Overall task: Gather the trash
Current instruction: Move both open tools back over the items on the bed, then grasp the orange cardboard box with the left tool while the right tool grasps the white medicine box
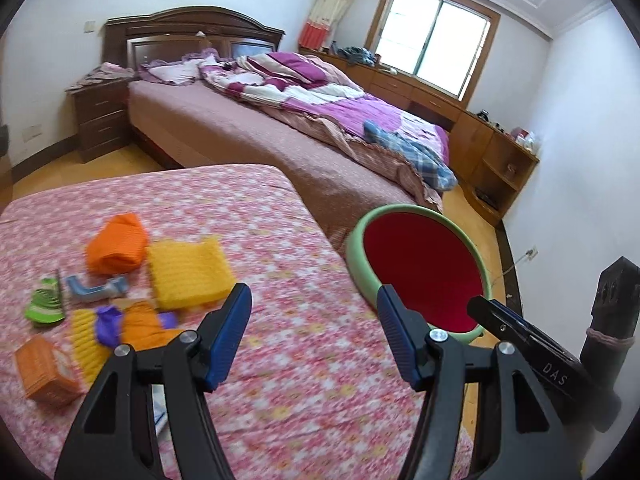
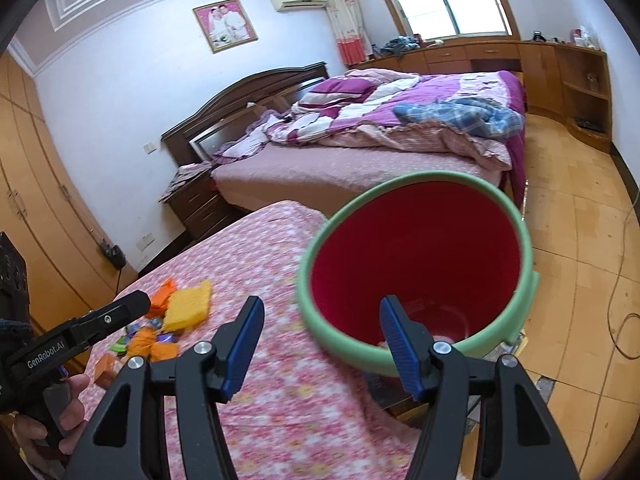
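A pile of trash lies on the pink floral table (image 1: 280, 248): an orange wrapper (image 1: 118, 244), a yellow sponge-like piece (image 1: 188, 268), a grey-blue tube (image 1: 96, 288), a green scrap (image 1: 46, 300), a purple scrap (image 1: 108, 324) and an orange box (image 1: 46, 368). The pile also shows in the right wrist view (image 2: 168, 320). A red bin with a green rim (image 1: 420, 272) stands beside the table's right edge (image 2: 416, 264). My left gripper (image 1: 314, 312) is open and empty over the table. My right gripper (image 2: 322, 324) is open and empty at the bin's near rim.
A large bed (image 1: 304, 120) with purple bedding stands behind the table. A dark nightstand (image 1: 100, 120) is at its left. Wooden cabinets (image 1: 492, 152) run under the window. A cable (image 2: 616, 320) lies on the tiled floor at the right.
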### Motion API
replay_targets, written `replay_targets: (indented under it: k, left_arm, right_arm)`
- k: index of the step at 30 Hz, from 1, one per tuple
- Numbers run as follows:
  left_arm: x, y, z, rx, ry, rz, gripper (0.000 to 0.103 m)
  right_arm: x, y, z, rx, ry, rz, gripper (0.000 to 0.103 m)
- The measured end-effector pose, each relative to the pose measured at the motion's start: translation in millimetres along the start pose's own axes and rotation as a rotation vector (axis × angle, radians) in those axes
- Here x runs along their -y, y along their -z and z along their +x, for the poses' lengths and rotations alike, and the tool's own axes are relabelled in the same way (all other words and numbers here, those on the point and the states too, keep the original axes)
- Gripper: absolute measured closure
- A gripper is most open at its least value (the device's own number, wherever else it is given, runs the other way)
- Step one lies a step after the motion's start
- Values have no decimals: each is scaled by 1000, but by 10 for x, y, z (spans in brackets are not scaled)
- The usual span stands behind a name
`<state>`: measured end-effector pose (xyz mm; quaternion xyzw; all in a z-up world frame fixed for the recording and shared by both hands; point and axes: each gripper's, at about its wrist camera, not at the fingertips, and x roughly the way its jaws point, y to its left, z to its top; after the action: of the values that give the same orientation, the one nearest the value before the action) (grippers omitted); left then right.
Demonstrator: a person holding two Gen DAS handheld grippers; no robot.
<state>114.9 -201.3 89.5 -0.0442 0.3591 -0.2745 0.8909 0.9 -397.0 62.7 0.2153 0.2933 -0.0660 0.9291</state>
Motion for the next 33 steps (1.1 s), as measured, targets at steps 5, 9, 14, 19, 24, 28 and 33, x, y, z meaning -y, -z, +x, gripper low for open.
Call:
replay_targets:
  k: [5, 9, 14, 19, 24, 28, 33]
  left_arm:
    - [-192, 60, -221, 18, -36, -26, 38]
    - [-375, 118, -403, 29, -71, -54, 38]
    - [-590, 202, -590, 43, -111, -85, 38]
    - [-827, 293, -762, 50, -145, -123, 38]
    - [-1056, 419, -920, 63, -173, -166, 38]
    - [-1199, 520, -1046, 79, -201, -167, 38]
    - [-1467, 621, -1158, 80, -237, -212, 38]
  right_arm:
    - [-225, 84, -44, -14, -25, -20, 40]
    - [-400, 164, -53, -36, -46, -30, 40]
    - [-610, 269, -69, -62, -70, -42, 40]
    - [-807, 340, -79, -79, -84, -70, 40]
    - [-981, 450, -76, -103, -101, -89, 40]
    - [-1103, 537, -64, -120, -107, -111, 40]
    - [-1238, 646, -25, -137, -107, -142, 40]
